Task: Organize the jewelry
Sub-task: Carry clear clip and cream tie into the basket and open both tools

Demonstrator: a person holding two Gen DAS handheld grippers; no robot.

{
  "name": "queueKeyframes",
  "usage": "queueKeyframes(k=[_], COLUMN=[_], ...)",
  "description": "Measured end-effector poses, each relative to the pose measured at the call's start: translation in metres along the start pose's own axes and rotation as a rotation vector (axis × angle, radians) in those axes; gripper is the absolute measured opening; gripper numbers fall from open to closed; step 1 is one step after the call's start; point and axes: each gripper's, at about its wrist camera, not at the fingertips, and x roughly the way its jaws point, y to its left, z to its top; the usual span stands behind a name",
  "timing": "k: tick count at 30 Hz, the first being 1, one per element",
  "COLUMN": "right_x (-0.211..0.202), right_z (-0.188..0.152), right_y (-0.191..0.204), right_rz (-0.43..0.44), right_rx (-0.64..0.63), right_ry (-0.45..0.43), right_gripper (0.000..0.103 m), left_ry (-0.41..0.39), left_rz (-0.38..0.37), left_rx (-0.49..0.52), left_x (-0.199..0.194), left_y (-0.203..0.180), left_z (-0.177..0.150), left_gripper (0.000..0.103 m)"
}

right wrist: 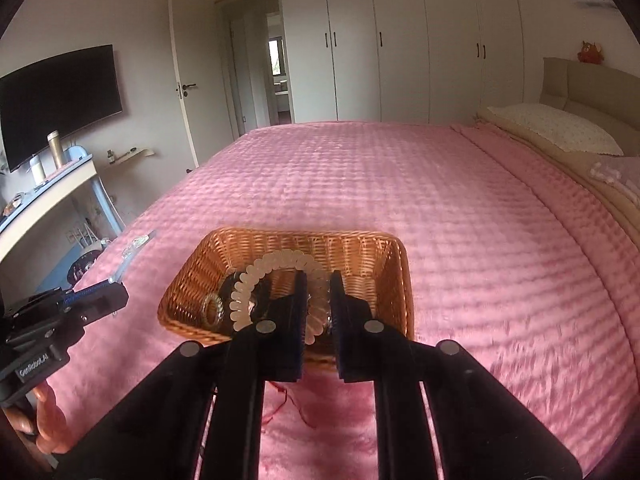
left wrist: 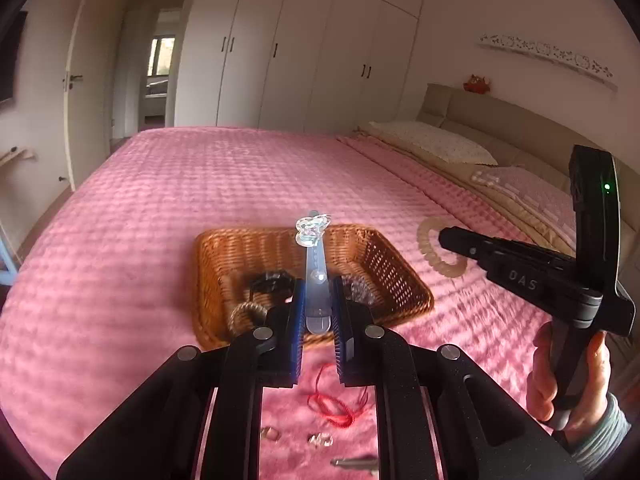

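My left gripper [left wrist: 316, 292] is shut on a clear bluish hair clip [left wrist: 316, 256] with a glassy bow at its far end, held above the wicker basket [left wrist: 400, 264]. My right gripper [right wrist: 319, 280] is shut on a beige spiral hair tie [right wrist: 256, 276], whose loop hangs in front of the basket [right wrist: 360, 248]. In the left wrist view the right gripper [left wrist: 444, 236] and its hair tie [left wrist: 430, 252] sit to the right of the basket. The left gripper [right wrist: 116, 288] with the clip [right wrist: 134, 248] shows at the left of the right wrist view.
The basket holds a black scrunchie [left wrist: 268, 282], a braided tan ring [left wrist: 244, 312] and a clear beaded piece [left wrist: 362, 290]. On the pink bedspread [left wrist: 200, 200] below lie a red string [left wrist: 332, 404], two small rings [left wrist: 320, 440] and a metal piece [left wrist: 356, 464]. Pillows [left wrist: 436, 142] lie at the right.
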Motion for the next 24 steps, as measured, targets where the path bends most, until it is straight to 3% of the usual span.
queueKeyframes(k=[6,12,24], right_x=[0.06,0.118,0.149], right_z=[0.017,0.003,-0.012], right_y=[-0.014,-0.026,-0.024], right_rz=[-0.001,-0.013,-0.025], right_rx=[0.051,0.092,0.059], right_ry=[0.084,0.191,0.271], right_gripper=[0.01,0.01,0.01], left_ry=[0.016,0.099,0.193], left_rz=[-0.031,-0.045,-0.032], left_rx=[-0.016,-0.045,-0.031], left_x=[0.057,0.117,0.15], left_y=[-0.006,0.002,0.001], left_z=[0.016,0.005,-0.013], left_gripper=[0.011,0.011,0.011])
